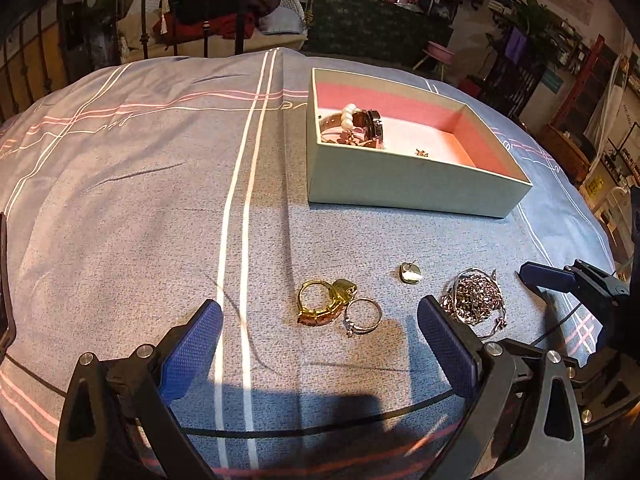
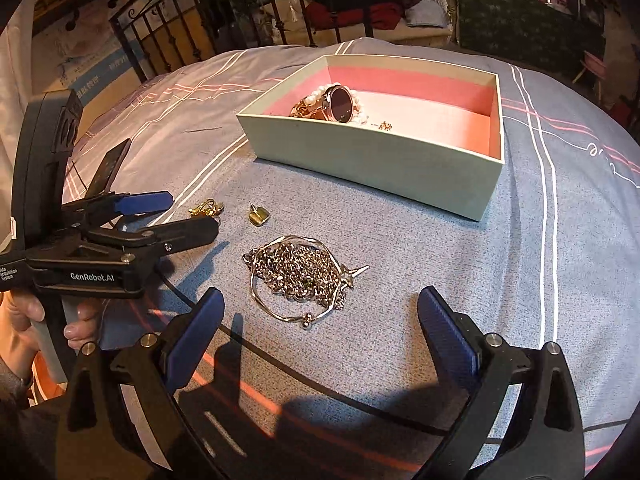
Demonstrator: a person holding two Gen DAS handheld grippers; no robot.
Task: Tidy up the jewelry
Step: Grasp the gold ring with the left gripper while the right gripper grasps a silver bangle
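Note:
A pale green box (image 1: pixel 400 184) with a pink lining sits on the bedspread; it also shows in the right wrist view (image 2: pixel 360 160). It holds a watch (image 2: pixel 340 104), pearls (image 1: pixel 347 116) and a small gold piece (image 2: pixel 385 126). On the cloth lie a gold ring (image 1: pixel 320 304), a silver ring (image 1: pixel 362 316), a small gold pendant (image 1: pixel 410 274) and a tangle of silver chains (image 2: pixel 300 276). My left gripper (image 1: pixel 320 344) is open just short of the two rings. My right gripper (image 2: pixel 320 332) is open just short of the chains. Both are empty.
The bedspread (image 1: pixel 140 200) is grey-blue with white and pink stripes. A black metal bed frame (image 2: pixel 200 32) stands behind it. Clothes (image 2: pixel 360 0) lie on a seat beyond. The room's shelves and plants (image 1: pixel 540 20) are far off to the right.

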